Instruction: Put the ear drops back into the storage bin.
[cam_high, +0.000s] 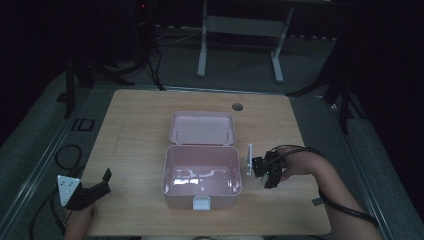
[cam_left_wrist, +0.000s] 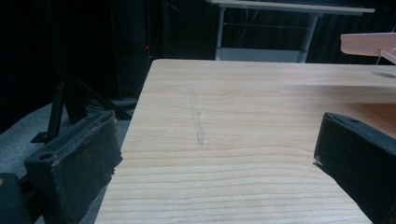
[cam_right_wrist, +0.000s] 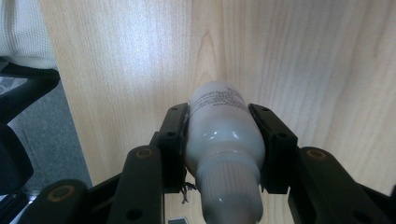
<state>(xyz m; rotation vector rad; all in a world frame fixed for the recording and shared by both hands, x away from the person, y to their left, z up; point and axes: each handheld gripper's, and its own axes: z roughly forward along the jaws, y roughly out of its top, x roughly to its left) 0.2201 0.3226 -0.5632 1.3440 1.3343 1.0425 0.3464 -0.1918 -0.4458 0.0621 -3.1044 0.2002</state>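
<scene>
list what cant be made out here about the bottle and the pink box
- Print on the white bottle: right gripper view, too small and blurred to read.
- The bottle's cap end: right gripper view, cut off by the bottom edge.
- The bottle in the high view: a thin pale sliver by the right gripper, too small to read.
- Pink box floor: high view, glare hides whether anything lies inside.
- Box in the left gripper view: cut off by the right edge.
</scene>
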